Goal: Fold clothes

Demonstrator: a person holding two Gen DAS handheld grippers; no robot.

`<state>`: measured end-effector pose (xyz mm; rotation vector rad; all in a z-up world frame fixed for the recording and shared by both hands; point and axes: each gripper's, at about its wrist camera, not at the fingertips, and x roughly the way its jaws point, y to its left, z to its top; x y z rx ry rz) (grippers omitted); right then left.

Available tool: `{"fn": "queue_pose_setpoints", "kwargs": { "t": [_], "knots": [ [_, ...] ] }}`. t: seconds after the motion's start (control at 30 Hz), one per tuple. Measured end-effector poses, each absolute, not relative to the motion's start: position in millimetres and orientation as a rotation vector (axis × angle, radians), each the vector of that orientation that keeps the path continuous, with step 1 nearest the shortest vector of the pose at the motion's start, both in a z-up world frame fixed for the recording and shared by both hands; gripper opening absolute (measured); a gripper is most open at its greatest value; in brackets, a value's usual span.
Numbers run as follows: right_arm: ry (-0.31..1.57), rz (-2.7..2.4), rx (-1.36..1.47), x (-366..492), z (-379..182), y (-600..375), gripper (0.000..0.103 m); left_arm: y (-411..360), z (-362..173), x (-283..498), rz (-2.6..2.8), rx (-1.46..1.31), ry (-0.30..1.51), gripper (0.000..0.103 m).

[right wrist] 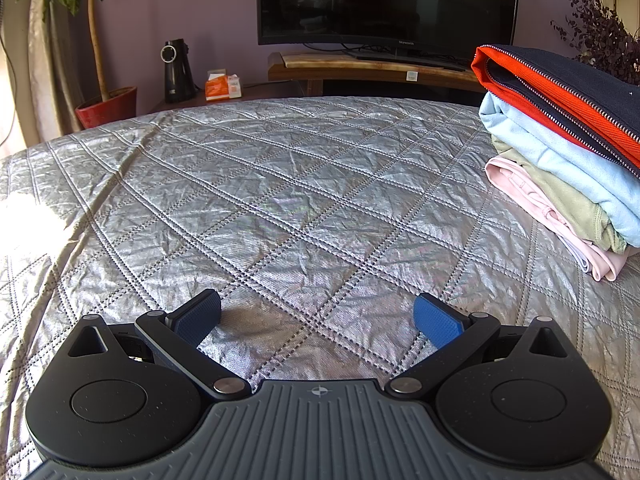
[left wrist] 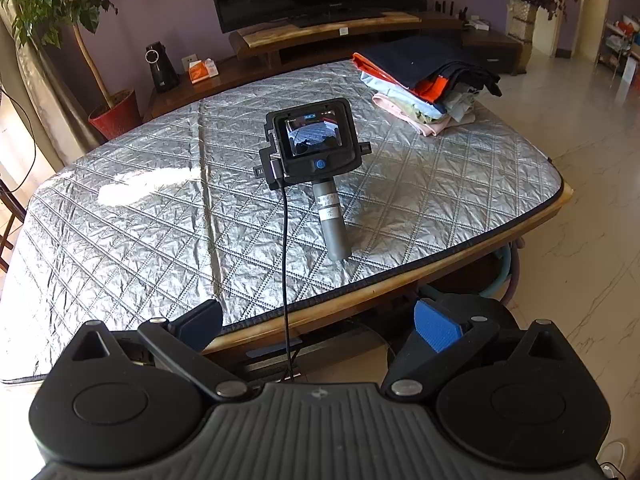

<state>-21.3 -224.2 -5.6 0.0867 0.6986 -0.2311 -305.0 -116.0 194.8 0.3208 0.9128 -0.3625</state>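
clothes (right wrist: 560, 152): folded, stacked | navy-orange on top | pink at bottom

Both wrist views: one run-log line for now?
left claw open, empty | right claw open, resting on quilted cover | folded stack far right

The left gripper (left wrist: 318, 326), a black two-finger tool with blue textured pads (left wrist: 436, 330), hovers with its fingers spread wide and nothing between them. The right gripper (right wrist: 318, 322), of the same black build with blue ribbed pads (right wrist: 436, 320), is likewise spread wide and holds nothing. In the left wrist view the right gripper (left wrist: 316, 146) stands unheld on its grey cylindrical handle, its rear screen facing the left one.
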Motion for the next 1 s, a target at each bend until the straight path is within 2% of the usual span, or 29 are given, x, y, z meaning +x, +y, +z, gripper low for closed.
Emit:
{"fn": "queue_pose_setpoints", "kwargs": {
  "t": [0.7,1.0],
  "knots": [
    [0.699,-0.231,0.087,-21.3,-5.6,-224.2,0.103,-115.8,164.6,-279.1,-0.345,0.310,0.985,0.102],
    [0.699,-0.231,0.087,-21.3,-5.4,-224.4,0.103,-72.8,130.3,-197.4,-0.209,0.209,0.970,0.101]
  ]
}}
